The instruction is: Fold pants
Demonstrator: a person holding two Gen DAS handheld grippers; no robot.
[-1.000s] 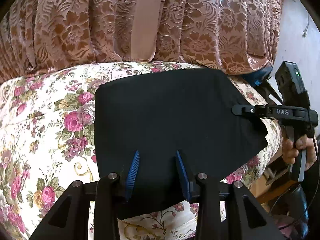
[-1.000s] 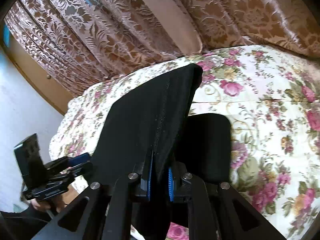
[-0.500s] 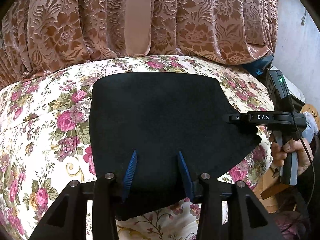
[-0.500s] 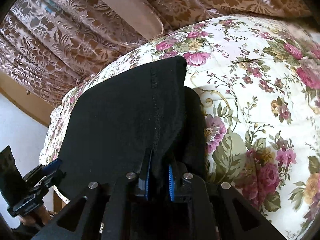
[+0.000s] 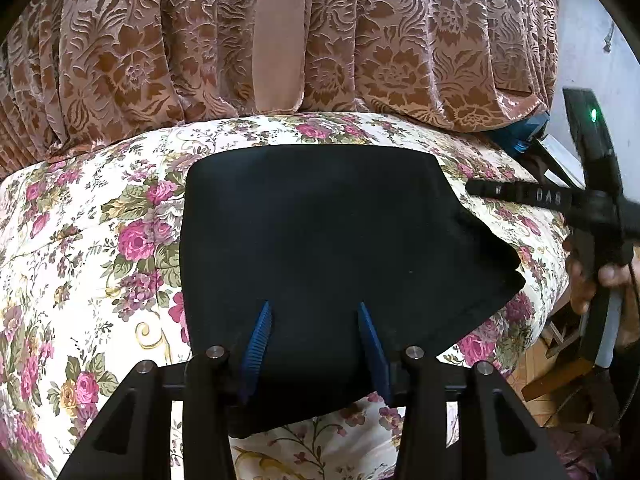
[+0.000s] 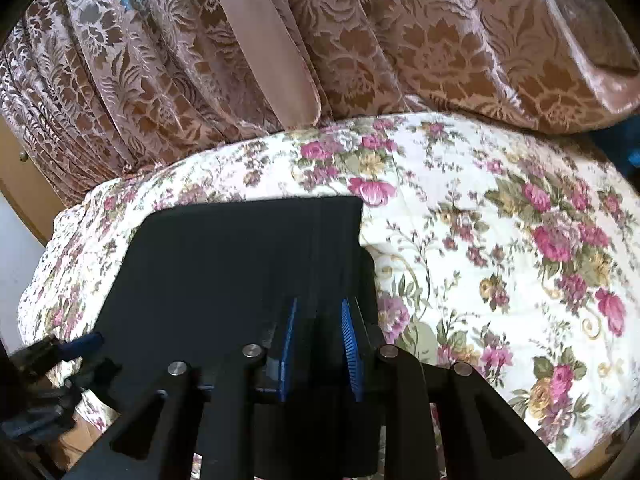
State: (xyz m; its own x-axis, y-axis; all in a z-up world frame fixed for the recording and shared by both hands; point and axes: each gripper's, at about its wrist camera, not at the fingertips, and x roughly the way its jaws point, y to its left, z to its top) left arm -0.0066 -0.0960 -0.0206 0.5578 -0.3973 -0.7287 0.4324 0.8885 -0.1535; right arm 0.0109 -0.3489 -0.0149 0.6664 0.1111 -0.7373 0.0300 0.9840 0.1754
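Soft daylight, fisheye-bent dark corners, right view motion-blurred, blacks featureless.

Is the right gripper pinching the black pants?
Apart. In the right wrist view the right gripper has just been opening; its blue pads stand spread, with the black folded fabric pants lying loose between them on the flowered bedspread.

Pants (image 5: 328, 240) flat on bedspread (image 5: 100, 240); curtain (image 5: 360, 40) behind bed.
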